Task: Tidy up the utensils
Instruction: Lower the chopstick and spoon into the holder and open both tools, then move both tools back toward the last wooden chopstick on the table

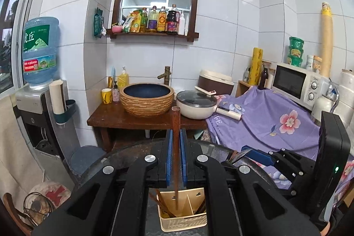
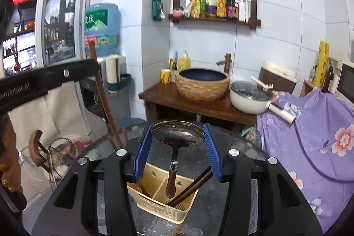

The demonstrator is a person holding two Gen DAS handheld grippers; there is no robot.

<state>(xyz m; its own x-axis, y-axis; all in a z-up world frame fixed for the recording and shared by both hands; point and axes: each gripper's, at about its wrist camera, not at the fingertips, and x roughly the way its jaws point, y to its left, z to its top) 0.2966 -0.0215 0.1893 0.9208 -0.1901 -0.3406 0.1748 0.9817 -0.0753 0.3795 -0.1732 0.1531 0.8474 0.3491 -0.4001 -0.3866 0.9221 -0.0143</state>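
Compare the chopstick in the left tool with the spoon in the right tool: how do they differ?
The chopstick is a thin, straight, brown wooden stick; the spoon has a wide shiny metal bowl and a dark handle. The left tool grips the chopstick along its shaft; the right tool grips the spoon's bowl. Both point down into the beige holder.

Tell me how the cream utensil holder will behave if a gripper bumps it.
The utensil holder looks like thin slotted plastic, so probably light and easy to shove. It stands on a glossy glass tabletop, so it may slide. The leaning chopsticks and spoon could tip it.
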